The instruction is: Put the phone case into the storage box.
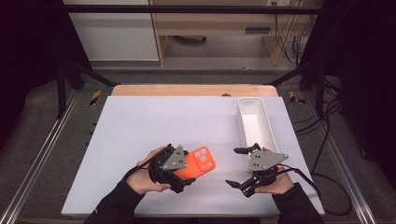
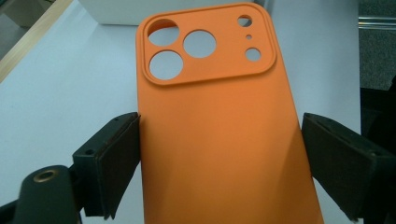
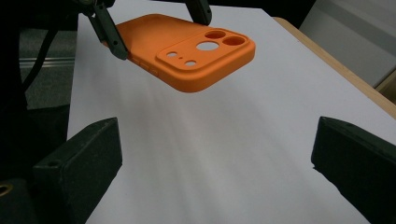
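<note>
Surface (image 1: 140, 121): white, flat, below my jaws. Phone case (image 2: 219, 135): orange, light, soft and bendable by my judgement; clamped across its long edges between my left gripper's (image 2: 219, 163) jaws, lifted clear. Best held mid-length, lightly. Right gripper (image 3: 215, 154): jaws apart, empty, facing the case.

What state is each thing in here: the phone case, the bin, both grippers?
Orange phone case: empty, camera cut-outs facing up, held off the table by its two long edges.
Left gripper: shut on the phone case.
Right gripper: open, nothing between its jaws, apart from the case.
White bin: upright on the table, open-topped, looks empty.
</note>
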A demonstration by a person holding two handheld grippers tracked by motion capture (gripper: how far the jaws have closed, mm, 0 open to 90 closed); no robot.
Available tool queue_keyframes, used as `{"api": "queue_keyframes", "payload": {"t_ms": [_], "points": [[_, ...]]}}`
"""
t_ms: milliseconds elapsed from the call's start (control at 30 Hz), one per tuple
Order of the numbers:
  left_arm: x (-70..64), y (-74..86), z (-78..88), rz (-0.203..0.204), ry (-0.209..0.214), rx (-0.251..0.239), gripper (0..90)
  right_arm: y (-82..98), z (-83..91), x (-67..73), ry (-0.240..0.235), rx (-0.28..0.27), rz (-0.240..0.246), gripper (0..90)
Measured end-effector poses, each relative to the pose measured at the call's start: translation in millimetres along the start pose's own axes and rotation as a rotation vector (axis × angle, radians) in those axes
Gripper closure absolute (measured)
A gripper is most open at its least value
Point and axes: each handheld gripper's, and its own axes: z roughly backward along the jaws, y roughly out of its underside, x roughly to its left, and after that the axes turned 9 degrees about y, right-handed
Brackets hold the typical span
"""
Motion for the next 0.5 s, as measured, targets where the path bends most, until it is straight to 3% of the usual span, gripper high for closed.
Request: {"api": "queue_keyframes", "payload": {"t_ms": [500], "points": [[-5.2,-7.5,-9.7,-0.091,0.006,0.002,13.1,-8.5,-1.5,1.5,-0.012,0.017,0.082,2.8]]}}
